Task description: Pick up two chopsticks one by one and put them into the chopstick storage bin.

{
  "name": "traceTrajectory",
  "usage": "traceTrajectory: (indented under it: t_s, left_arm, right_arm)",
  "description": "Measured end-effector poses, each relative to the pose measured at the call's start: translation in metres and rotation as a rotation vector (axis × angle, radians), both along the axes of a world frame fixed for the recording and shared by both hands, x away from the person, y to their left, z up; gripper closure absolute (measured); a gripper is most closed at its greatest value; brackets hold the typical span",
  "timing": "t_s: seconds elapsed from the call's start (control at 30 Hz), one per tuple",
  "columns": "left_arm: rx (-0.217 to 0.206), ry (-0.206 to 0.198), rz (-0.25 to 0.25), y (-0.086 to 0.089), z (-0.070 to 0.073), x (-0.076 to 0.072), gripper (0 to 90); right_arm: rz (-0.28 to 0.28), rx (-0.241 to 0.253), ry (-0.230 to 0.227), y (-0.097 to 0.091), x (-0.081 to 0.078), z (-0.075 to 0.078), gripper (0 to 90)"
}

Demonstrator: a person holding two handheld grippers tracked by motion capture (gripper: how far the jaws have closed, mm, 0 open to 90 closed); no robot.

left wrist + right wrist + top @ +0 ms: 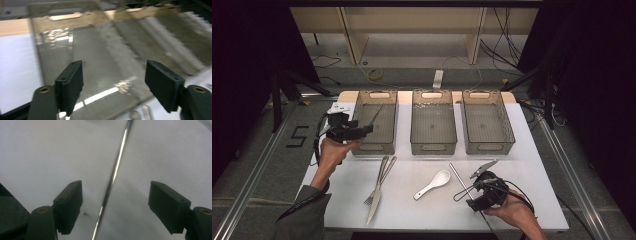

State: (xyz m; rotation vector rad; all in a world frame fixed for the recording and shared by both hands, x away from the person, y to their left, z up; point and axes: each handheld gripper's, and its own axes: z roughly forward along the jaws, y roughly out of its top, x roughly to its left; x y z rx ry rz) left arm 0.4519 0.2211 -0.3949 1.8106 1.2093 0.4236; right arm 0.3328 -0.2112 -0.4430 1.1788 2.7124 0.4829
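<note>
The right gripper (473, 188) is nearest, low over the white desk (512, 150). Its fingers (68, 205) are wide apart, and a thin metal rod (113, 173) lies on the desk between them, not pinched. Three see-through bins (433, 127) sit in a row at the back. The left gripper (362, 129) hovers at the left bin (62, 17), fingers (70, 86) apart and holding nothing. A knife (377, 117) lies in that bin. A knife, fork (379, 187) and white spoon (433, 184) lie on the desk.

Table (522, 150): white top
Far edge: three clear bins (433, 127) in a row
Near side: fork (380, 181), knife (376, 200), white spoon (432, 184), metal rod (460, 180)
</note>
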Motion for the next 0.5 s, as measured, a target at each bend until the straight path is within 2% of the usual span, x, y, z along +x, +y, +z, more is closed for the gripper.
traceTrajectory:
  t_s: [0.07, 0.1, 0.13, 0.2, 0.27, 0.4, 0.5]
  left_arm:
    - [-0.008, -0.016, -0.027, -0.005, 0.003, -0.009, 25.7]
    - [-0.008, -0.016, -0.027, -0.005, 0.003, -0.009, 24.9]
    - [-0.018, -0.029, -0.058, -0.010, 0.005, -0.019, 24.2]
    - [-0.016, -0.043, -0.083, -0.014, 0.006, -0.027, 22.9]
    - [-0.022, -0.055, -0.103, -0.019, 0.006, -0.034, 21.7]
    - [-0.035, -0.061, -0.148, -0.026, 0.004, -0.048, 20.2]
    - [-0.058, -0.057, -0.184, -0.031, 0.003, -0.059, 18.7]
  right_arm:
    - [-0.005, -0.008, 0.006, -0.001, 0.001, 0.001, 31.1]
    - [-0.009, -0.016, 0.009, -0.001, 0.002, 0.001, 31.6]
    - [-0.011, -0.026, 0.013, 0.000, 0.003, 0.001, 32.2]
    - [-0.011, -0.041, 0.023, 0.002, 0.004, 0.000, 35.8]
    - [-0.001, -0.052, 0.047, 0.004, 0.005, -0.001, 39.2]
    - [0.002, -0.089, 0.072, 0.008, 0.009, -0.004, 47.6]
    - [0.026, -0.074, 0.081, 0.010, 0.011, -0.003, 54.7]
